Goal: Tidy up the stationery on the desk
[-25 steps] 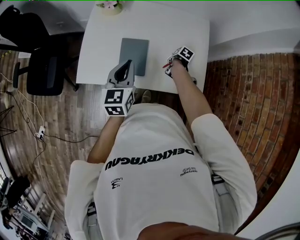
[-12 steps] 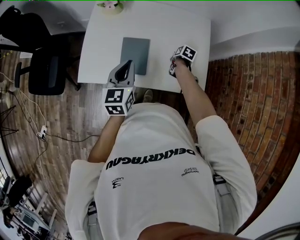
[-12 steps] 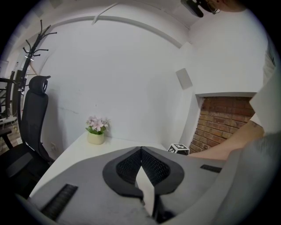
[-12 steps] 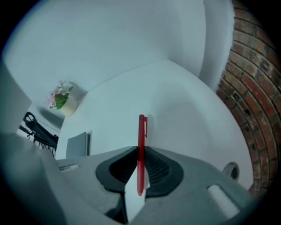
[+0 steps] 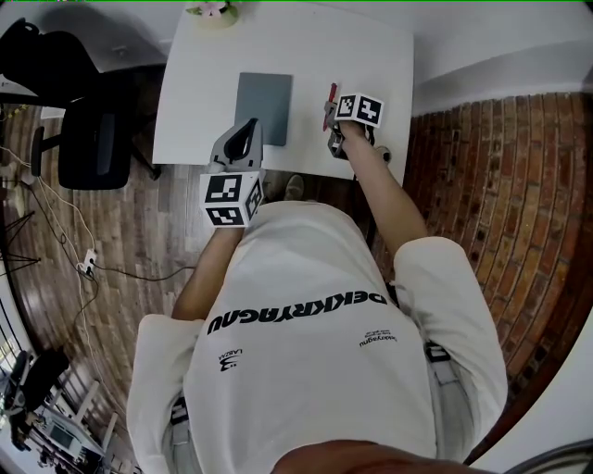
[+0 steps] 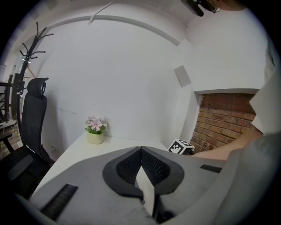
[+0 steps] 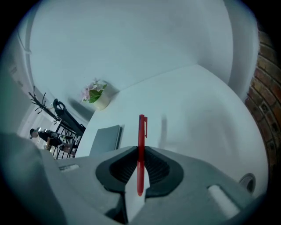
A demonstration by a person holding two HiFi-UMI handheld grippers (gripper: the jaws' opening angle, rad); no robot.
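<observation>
Start at the left of the head view. Your left tongs [image 6: 141, 150] are clenched on nothing and hover over the near edge of the desk [image 5: 375, 56], just below the grey pad [image 5: 263, 106]. Leave them there. They're clear of the work, and you only need them if the pad has to be steadied.

The pad lies flat in the middle of the desk, and a flower pot [image 5: 215, 11] sits at the far edge above it. The pad is probably your reference line for tidying.

To the right of the pad, your right tongs [image 7: 141, 154] have just been closing, and they now grasp the red pen [image 7: 142, 132]. The pen stands along the line of the jaws. Its writing end is pinched between the pads, and the clip end sticks well out beyond the tips. Its shadow falls apart from it on the white top, so it looks lifted clear.

Because the grip is near one end, the long free part may swing or pivot. Keep the squeeze steady and avoid quick wrist rolls. Carry the pen low, bring it level before you lower it, and aim to lay it parallel to the pad's right edge. Release only once its whole length rests on the desk, or it may roll towards the right edge.
</observation>
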